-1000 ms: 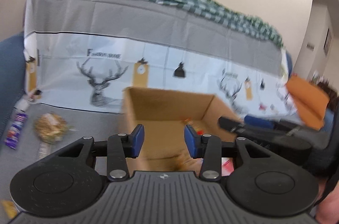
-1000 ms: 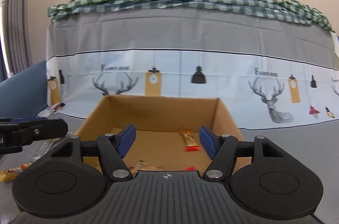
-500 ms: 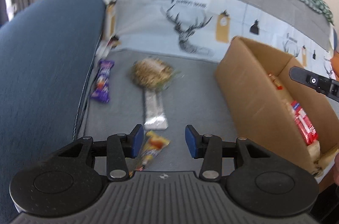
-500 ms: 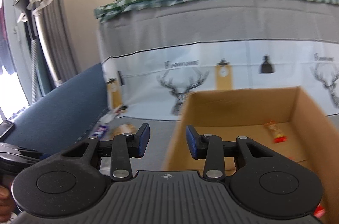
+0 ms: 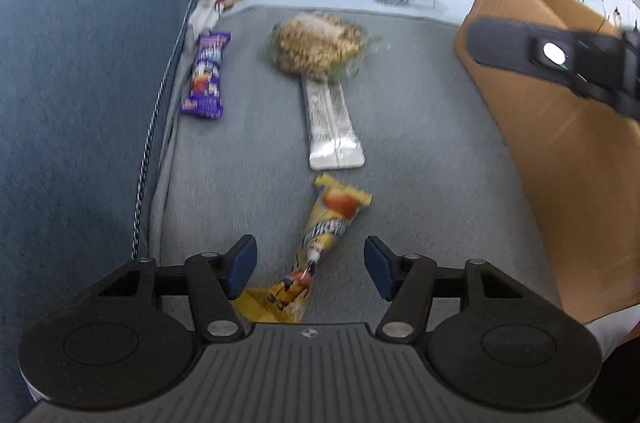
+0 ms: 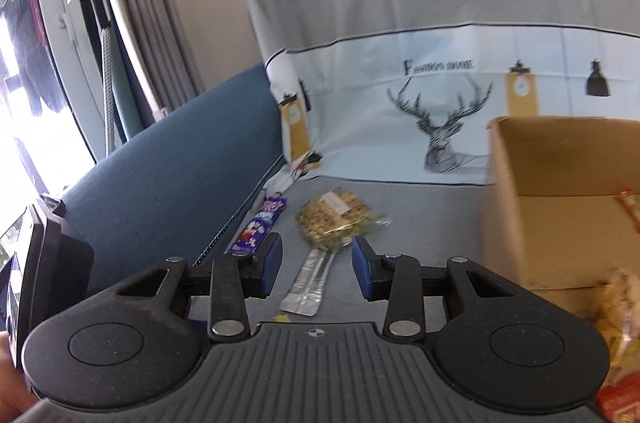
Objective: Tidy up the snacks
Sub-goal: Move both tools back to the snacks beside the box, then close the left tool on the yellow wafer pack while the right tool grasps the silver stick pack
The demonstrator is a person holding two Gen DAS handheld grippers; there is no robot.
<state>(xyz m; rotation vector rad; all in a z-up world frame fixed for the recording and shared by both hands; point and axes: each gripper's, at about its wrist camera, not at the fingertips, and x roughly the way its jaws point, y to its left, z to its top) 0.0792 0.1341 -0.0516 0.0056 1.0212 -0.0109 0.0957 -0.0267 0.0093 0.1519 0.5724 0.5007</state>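
Note:
Loose snacks lie on a grey seat cushion (image 5: pixel 420 111) left of a cardboard box (image 5: pixel 560 151). A yellow snack bar (image 5: pixel 324 239) lies under my left gripper (image 5: pixel 310 257); it is open, its blue pads apart from the wrapper on both sides. Beyond it are a silver bar (image 5: pixel 332 127), a round clear pack of crackers (image 5: pixel 316 47) and a purple bar (image 5: pixel 206 75). My right gripper (image 6: pixel 316 259) is open, jaws fairly narrow and holding nothing, above the silver bar (image 6: pixel 310 279). It points at the cracker pack (image 6: pixel 334 219); the purple bar (image 6: pixel 262 223) is to its left.
The box (image 6: pixel 560 175) holds several snacks, among them an orange bar (image 6: pixel 628 207). A blue armrest (image 5: pixel 80 83) bounds the cushion on the left. A deer-print cloth (image 6: pixel 440 127) hangs behind. Curtains and a window are at the far left in the right wrist view.
Both views swung left from the box to the loose snacks. My left gripper tilted down and came over the yellow bar, jaws a little wider. My right gripper's jaws narrowed.

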